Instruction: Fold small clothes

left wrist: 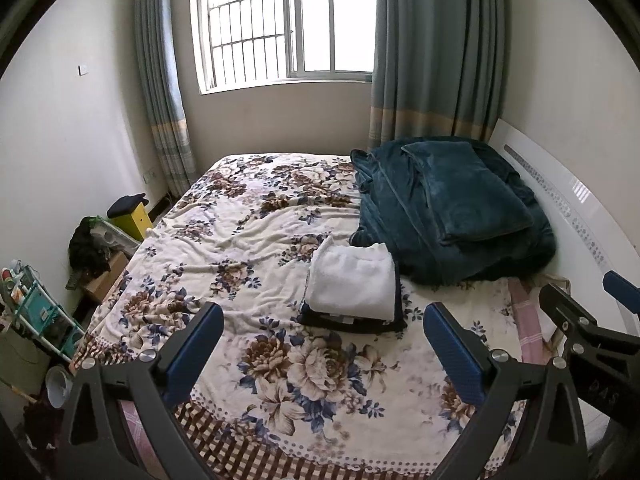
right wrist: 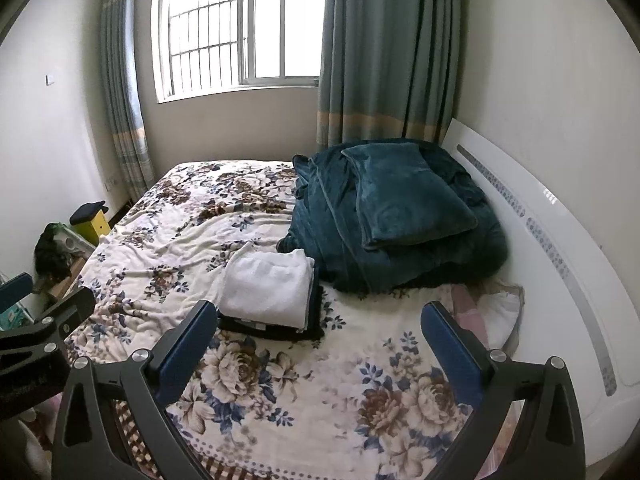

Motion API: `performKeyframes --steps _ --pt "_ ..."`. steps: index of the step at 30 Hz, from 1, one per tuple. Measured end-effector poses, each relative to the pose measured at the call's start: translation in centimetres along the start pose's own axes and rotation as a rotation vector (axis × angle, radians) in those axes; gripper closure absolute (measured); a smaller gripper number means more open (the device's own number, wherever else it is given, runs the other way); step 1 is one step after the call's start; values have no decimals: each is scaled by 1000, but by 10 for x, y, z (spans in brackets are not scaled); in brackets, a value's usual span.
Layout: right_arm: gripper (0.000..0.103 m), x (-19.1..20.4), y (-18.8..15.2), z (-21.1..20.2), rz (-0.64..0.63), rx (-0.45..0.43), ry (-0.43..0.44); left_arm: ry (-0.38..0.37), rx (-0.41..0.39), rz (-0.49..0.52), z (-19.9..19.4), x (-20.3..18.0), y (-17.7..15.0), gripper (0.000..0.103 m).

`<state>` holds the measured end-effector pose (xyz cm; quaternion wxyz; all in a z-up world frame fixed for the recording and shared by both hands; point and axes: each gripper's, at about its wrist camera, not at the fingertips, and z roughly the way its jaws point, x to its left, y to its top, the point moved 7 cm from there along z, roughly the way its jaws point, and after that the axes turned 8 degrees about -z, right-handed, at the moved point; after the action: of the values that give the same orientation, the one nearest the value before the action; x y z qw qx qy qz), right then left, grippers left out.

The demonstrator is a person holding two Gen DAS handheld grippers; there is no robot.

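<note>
A home bedroom: floral-covered bed (left wrist: 248,240), curtained window (left wrist: 288,20), white headboard (right wrist: 520,208).

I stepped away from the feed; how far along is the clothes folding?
Done: a folded white fleecy garment sits on a stack of dark folded clothes on the floral bedspread. In hand: nothing; the left claw and right claw are open and empty. Left: no unfolded small clothes visible.

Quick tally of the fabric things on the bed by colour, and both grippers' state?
White: 1, the folded white garment topping the stack.
Black: 1, the folded dark garment beneath it; thin layers between them are too small to count.
Teal: 2, pillow on heaped blanket.
Total: 4.
Left gripper and right gripper: open, empty.
</note>
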<state>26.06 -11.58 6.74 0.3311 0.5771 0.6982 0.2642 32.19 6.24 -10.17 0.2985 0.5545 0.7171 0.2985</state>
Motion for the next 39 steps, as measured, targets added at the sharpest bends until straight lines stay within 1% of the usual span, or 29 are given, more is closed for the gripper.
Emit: performKeyframes --steps 5,18,31,39 --pt "0 2 6 0 -6 -2 8 1 -2 -6 -3 1 0 1" --pt "0 2 6 -3 1 -1 17 0 3 -11 -6 3 1 1" --pt "0 -2 7 -4 -1 4 17 34 -2 -22 -10 4 0 1" --pt "0 -2 7 -4 0 4 19 35 -6 -25 -11 6 1 1"
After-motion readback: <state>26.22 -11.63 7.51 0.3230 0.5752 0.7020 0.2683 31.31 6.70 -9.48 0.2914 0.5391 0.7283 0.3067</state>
